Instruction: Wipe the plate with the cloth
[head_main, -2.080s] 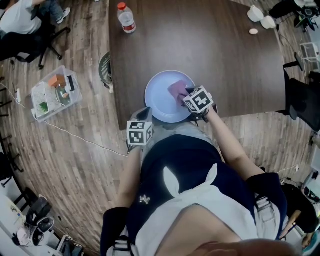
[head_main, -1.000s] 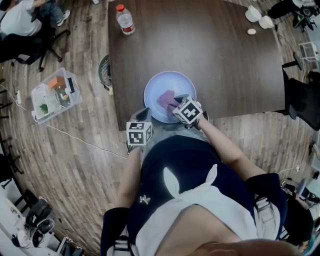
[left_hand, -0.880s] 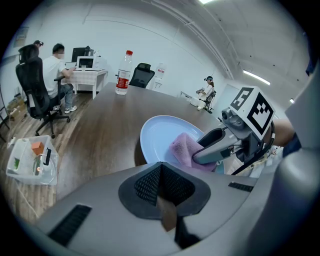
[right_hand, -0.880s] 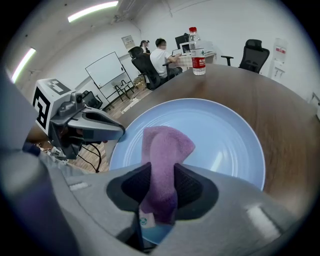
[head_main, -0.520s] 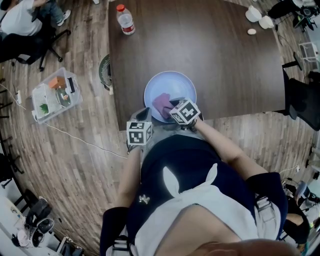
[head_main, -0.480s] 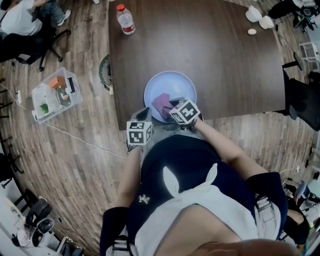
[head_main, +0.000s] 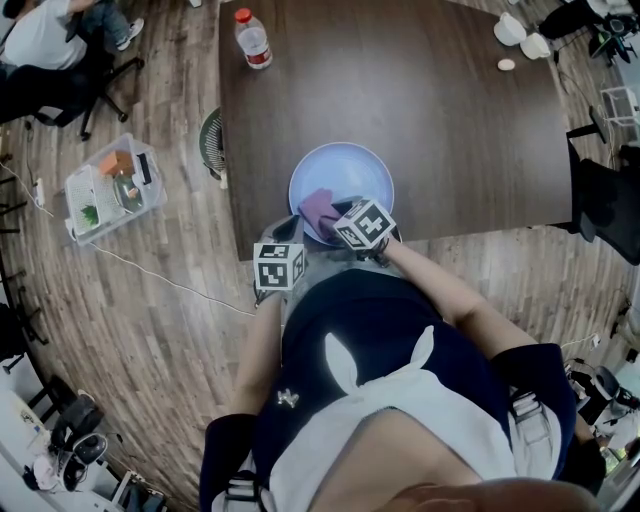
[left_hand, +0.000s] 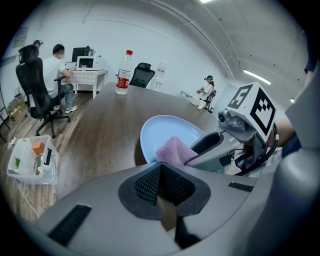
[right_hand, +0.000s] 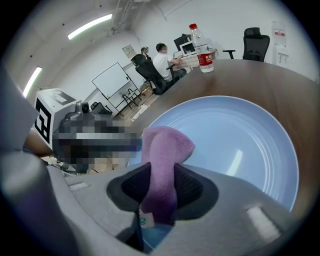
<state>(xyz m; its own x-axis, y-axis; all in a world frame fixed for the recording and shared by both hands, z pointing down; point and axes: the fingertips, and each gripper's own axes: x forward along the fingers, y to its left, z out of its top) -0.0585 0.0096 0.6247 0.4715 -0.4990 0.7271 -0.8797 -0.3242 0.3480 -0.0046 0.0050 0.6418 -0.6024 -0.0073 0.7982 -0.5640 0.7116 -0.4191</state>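
Note:
A light blue plate (head_main: 350, 170) (left_hand: 162, 131) (right_hand: 240, 135) lies at the near edge of the dark wooden table (head_main: 430, 100). My right gripper (head_main: 340, 218) (right_hand: 160, 176) is shut on a purple cloth (head_main: 318, 208) (left_hand: 173, 150) (right_hand: 164, 147), whose free end rests on the plate's near-left part. My left gripper (head_main: 289, 232) (left_hand: 160, 171) sits at the table edge just short of the plate's near rim. Its pads meet and I see nothing between them.
A water bottle (head_main: 252, 36) (left_hand: 123, 79) (right_hand: 201, 47) stands at the table's far left corner. White cups (head_main: 520, 30) are at the far right. A clear bin (head_main: 110, 187) lies on the floor to the left. People sit at desks (left_hand: 55, 75) beyond.
My right gripper has dragged the cloth from the plate's right side across to its near-left part. The left gripper and the plate have stayed put.

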